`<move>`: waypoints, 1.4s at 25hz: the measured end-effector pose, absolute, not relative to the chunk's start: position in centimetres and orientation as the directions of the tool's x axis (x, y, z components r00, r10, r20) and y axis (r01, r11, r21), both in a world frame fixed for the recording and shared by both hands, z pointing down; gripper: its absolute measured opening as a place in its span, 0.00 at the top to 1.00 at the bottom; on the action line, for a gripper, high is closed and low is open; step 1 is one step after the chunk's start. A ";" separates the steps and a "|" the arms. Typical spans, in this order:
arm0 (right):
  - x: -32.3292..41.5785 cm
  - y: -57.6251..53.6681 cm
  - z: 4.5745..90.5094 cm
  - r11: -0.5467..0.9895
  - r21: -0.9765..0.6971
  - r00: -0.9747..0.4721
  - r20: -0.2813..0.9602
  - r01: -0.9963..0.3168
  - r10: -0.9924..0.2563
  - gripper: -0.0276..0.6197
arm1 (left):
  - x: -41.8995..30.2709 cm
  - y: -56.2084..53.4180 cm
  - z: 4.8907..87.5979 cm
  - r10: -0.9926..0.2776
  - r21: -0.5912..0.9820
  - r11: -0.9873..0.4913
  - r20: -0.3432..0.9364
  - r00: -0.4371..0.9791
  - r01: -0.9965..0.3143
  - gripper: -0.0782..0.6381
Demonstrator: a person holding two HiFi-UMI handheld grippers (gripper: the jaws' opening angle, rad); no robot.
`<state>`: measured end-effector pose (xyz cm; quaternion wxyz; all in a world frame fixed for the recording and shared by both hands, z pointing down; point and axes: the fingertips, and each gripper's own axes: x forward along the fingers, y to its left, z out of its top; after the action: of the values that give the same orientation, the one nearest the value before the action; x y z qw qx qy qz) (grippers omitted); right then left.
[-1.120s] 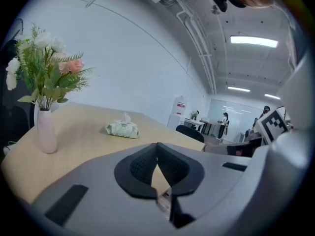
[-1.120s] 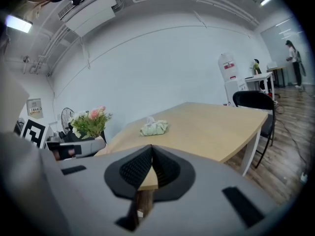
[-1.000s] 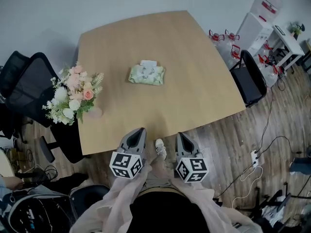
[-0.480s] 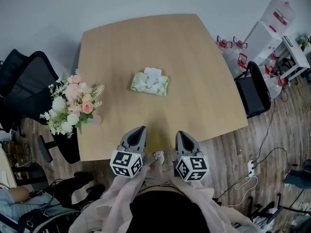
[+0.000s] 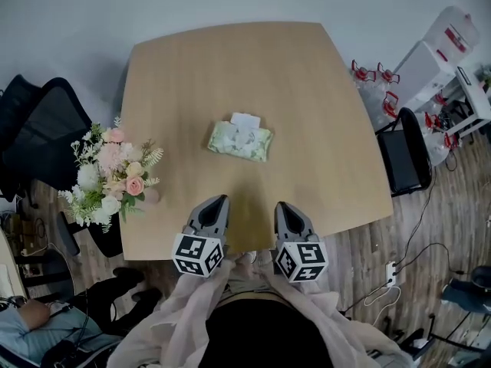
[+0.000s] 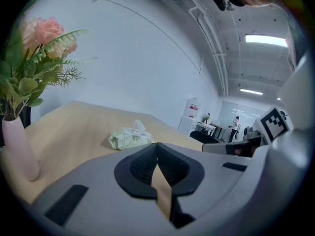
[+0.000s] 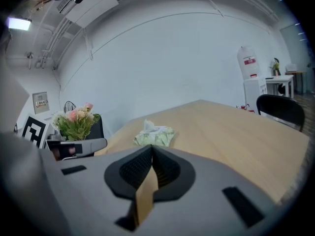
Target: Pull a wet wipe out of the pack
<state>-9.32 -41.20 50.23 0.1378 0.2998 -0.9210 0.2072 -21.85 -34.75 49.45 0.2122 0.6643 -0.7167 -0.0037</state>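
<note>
A pale green wet wipe pack (image 5: 239,140) lies near the middle of the wooden table (image 5: 307,90), with a white wipe (image 5: 245,119) sticking out of its top. The pack (image 6: 129,137) also shows in the left gripper view, and the pack (image 7: 154,135) in the right gripper view. My left gripper (image 5: 215,205) and right gripper (image 5: 285,210) hover side by side over the table's near edge, well short of the pack. Both have their jaws pressed together with nothing between them.
A vase of pink and white flowers (image 5: 107,175) stands at the table's left near corner. Black office chairs (image 5: 34,136) sit to the left and another chair (image 5: 403,156) to the right. Cables and a power strip (image 5: 390,273) lie on the wooden floor.
Both grippers have moved forward from over the floor to over the table's near edge, closer to the pack. Their jaws stayed shut.
</note>
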 end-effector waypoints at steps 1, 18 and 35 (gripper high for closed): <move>-9.7 -41.6 50.3 0.739 -0.295 -0.784 0.380 -0.605 -0.490 0.94 | -22.1 -35.0 49.6 -0.953 0.289 0.122 0.300 -0.031 -0.950 0.87; -18.9 -48.0 49.5 0.851 -0.267 -0.869 0.348 -0.453 -0.353 0.79 | -27.1 -38.8 50.8 -0.945 0.267 0.187 0.313 -0.098 -0.945 0.87; -27.4 -51.8 53.8 0.842 -0.266 -0.824 0.476 -0.469 -0.309 0.66 | -30.4 -38.1 51.6 -0.936 0.294 0.255 0.314 -0.158 -0.921 0.87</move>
<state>-27.36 -51.83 53.77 0.2123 0.2076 -0.9360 0.1889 -30.44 -38.09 51.61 0.2200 0.6103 -0.7608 -0.0170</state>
